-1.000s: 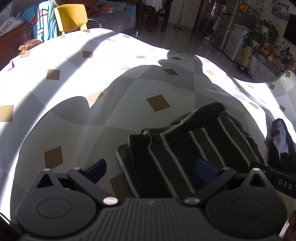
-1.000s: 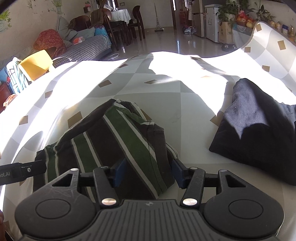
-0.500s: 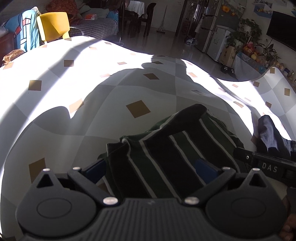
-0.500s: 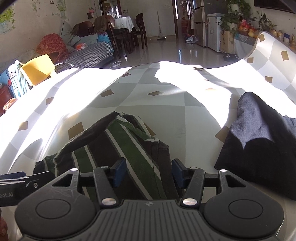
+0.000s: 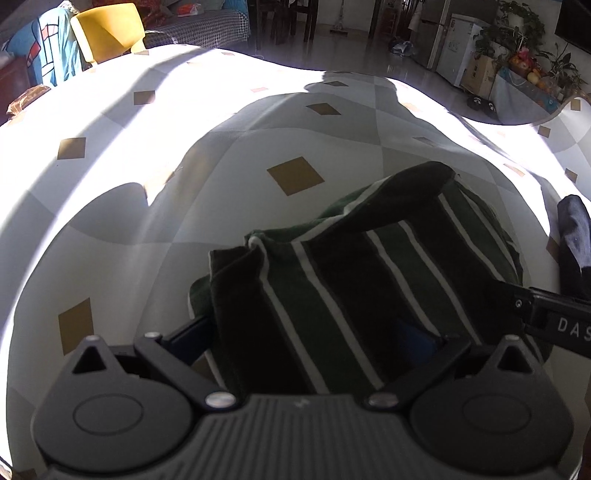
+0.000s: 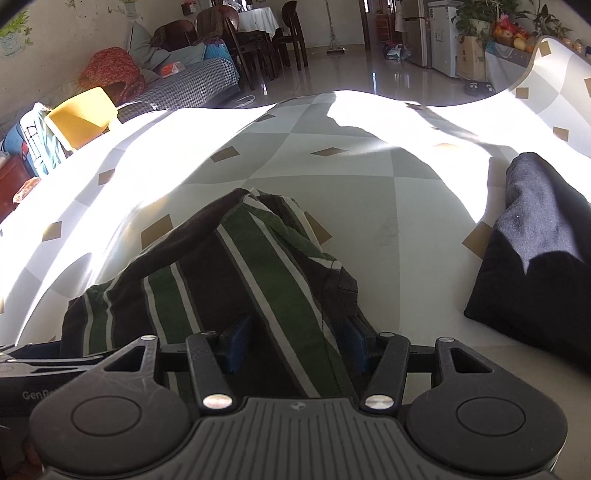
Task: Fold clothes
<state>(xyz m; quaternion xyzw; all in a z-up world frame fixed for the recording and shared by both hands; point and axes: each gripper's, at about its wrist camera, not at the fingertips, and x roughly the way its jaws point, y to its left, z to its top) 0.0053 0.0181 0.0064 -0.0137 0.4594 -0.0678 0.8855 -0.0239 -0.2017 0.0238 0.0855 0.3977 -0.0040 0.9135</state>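
Note:
A dark green garment with white stripes (image 5: 351, 277) (image 6: 240, 277) lies folded in a small bundle on the tiled-pattern table (image 5: 184, 184) (image 6: 332, 184). My left gripper (image 5: 303, 336) stands wide open over its near edge, and the cloth fills the space between the blue pads. My right gripper (image 6: 295, 343) is half open over the bundle's right part, with a striped fold between its pads; I see no pinch. Each gripper's body shows at the edge of the other's view: the right one (image 5: 554, 321), the left one (image 6: 48, 358).
A dark navy garment (image 6: 535, 266) (image 5: 572, 236) lies on the table to the right of the striped one. Strong sunlight and shadows cross the tabletop. A yellow chair (image 5: 107, 29) (image 6: 79, 114) stands past the far left edge, with sofa, chairs and fridge farther back.
Both grippers have come lower and closer over the striped garment. In the left wrist view the cloth now reaches in between the fingers. Neither gripper's finger spacing has changed.

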